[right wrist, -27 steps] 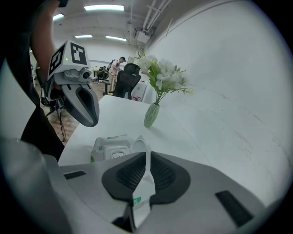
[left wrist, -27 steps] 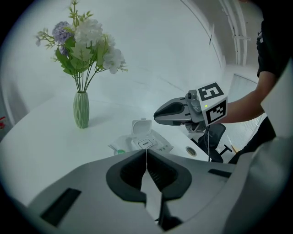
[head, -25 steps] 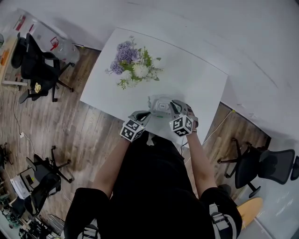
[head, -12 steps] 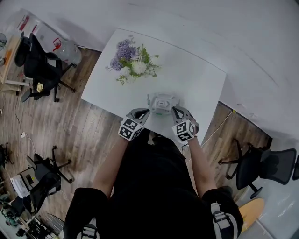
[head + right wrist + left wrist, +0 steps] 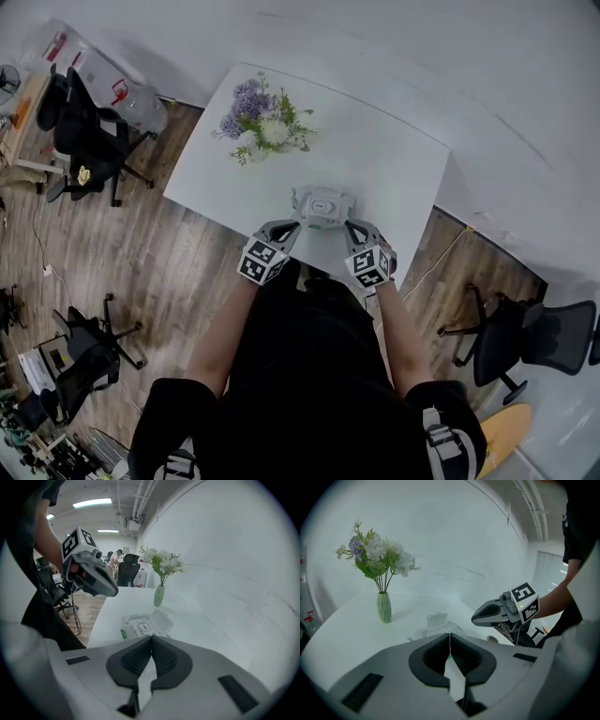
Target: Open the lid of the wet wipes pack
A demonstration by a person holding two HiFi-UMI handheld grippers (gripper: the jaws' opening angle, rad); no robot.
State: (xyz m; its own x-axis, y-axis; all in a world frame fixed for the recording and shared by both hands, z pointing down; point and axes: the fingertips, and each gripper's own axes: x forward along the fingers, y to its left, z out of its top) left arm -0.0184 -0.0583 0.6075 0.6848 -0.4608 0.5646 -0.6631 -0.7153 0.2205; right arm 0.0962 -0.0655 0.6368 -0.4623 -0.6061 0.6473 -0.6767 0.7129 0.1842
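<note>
The wet wipes pack (image 5: 323,205) lies near the lower edge of the white worktop (image 5: 394,159), at the centre of the head view. Its flip lid (image 5: 162,622) stands swung open, showing the labelled opening beneath. The left gripper (image 5: 289,228) hovers just below and left of the pack and the right gripper (image 5: 353,227) just below and right of it, neither touching it. In each gripper view the jaws are pressed together with nothing between them. A vase of flowers (image 5: 262,126) stands on the worktop at the upper left, well apart from the pack.
</note>
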